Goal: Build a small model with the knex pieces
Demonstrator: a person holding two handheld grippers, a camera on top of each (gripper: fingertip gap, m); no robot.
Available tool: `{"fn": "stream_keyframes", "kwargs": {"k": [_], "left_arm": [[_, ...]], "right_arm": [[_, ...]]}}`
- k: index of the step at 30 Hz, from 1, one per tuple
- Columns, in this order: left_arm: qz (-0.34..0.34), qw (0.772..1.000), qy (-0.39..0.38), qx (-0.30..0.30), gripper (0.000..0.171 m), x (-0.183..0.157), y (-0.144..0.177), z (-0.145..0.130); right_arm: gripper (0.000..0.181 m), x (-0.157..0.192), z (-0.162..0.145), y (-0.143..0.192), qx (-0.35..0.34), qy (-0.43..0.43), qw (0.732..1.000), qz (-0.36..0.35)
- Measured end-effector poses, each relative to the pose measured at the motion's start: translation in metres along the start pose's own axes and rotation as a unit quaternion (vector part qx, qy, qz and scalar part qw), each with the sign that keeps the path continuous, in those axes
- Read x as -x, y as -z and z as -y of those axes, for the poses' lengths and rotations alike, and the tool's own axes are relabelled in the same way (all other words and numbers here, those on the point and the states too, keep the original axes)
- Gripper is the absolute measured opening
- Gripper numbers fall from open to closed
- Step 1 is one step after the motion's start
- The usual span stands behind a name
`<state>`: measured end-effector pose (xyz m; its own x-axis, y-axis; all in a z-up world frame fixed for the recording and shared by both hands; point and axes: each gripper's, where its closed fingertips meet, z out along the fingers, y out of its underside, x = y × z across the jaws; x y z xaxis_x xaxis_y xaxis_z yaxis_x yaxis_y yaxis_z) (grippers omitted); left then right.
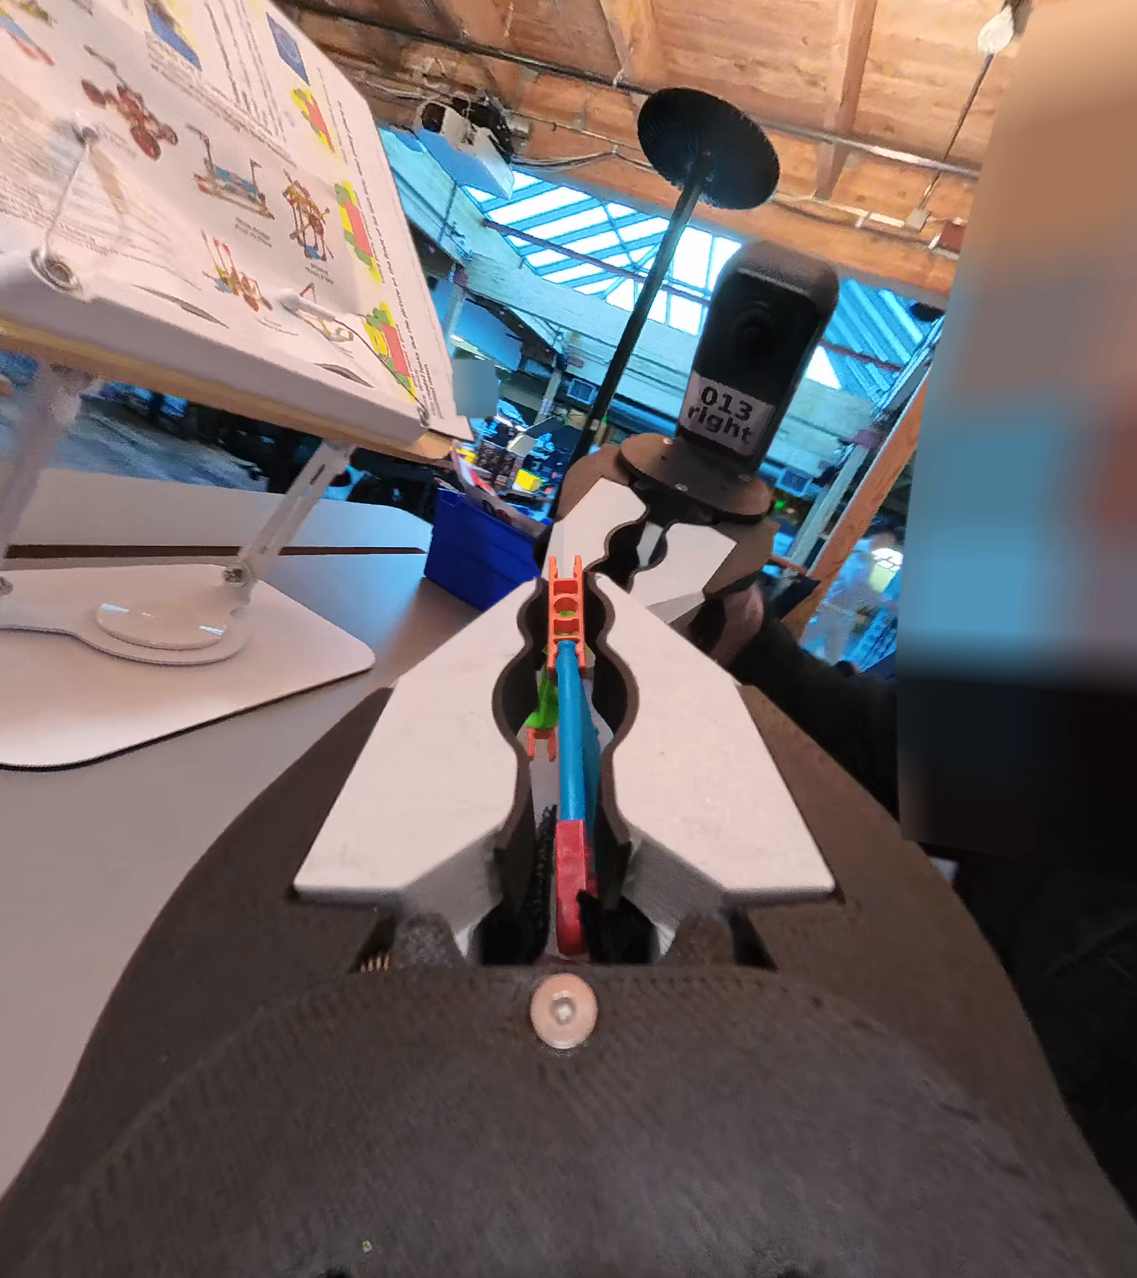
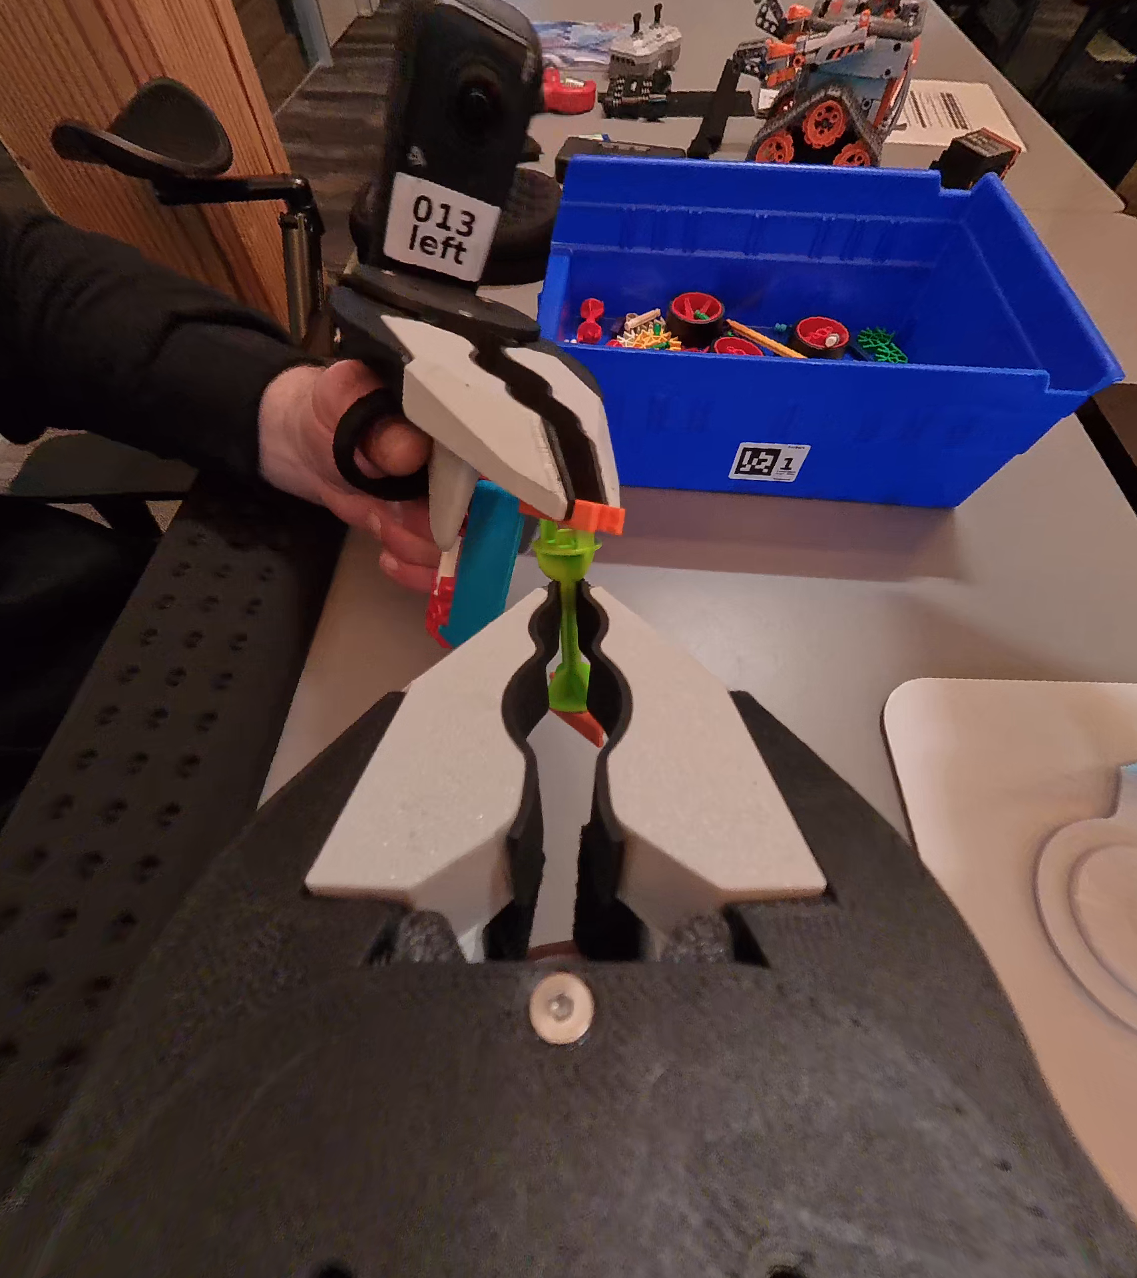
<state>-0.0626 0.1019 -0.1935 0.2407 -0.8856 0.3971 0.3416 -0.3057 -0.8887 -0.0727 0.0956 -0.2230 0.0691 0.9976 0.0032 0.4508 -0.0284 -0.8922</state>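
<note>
A: What is seen around the grippers, largest first?

B: A grey table (image 2: 828,622) is spread beneath both. Ahead and to the right of the right gripper (image 2: 566,595) a blue bin (image 2: 828,408) of small construction-toy parts is set. A white book stand (image 1: 158,643) carrying an open instruction booklet (image 1: 206,173) is placed to the left of the left gripper (image 1: 569,588).

A: And what is held?

B: The left gripper is clamped on a blue rod assembly (image 1: 576,733) with an orange connector (image 1: 566,608) at the fingertips. The right gripper is closed on a green rod (image 2: 569,643), whose far end is met by that connector.

A: How far along?

B: The two pieces are judged to be touching; whether they are fully seated cannot be told.
</note>
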Motion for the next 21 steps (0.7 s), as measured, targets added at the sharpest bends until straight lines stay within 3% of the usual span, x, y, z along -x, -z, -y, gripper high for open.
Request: {"fn": "stream_keyframes", "kwargs": {"k": [13, 18, 21], "left_arm": [[0.072, 0.987, -0.142, -0.005, 0.008, -0.0028, 0.0009, 0.0037], [0.101, 0.975, -0.198, 0.019, 0.008, 0.0016, -0.0001, 0.0026], [0.108, 0.970, -0.215, 0.039, 0.020, 0.0014, 0.0002, -0.0028]], "right_arm": [[0.000, 0.0006, 0.0077, -0.0011, -0.017, 0.014, 0.999, -0.025], [0.001, -0.0024, 0.0067, -0.0017, -0.051, 0.002, 0.999, 0.007], [0.001, -0.0057, 0.0084, 0.0017, -0.067, 0.003, 0.998, 0.011]]}}
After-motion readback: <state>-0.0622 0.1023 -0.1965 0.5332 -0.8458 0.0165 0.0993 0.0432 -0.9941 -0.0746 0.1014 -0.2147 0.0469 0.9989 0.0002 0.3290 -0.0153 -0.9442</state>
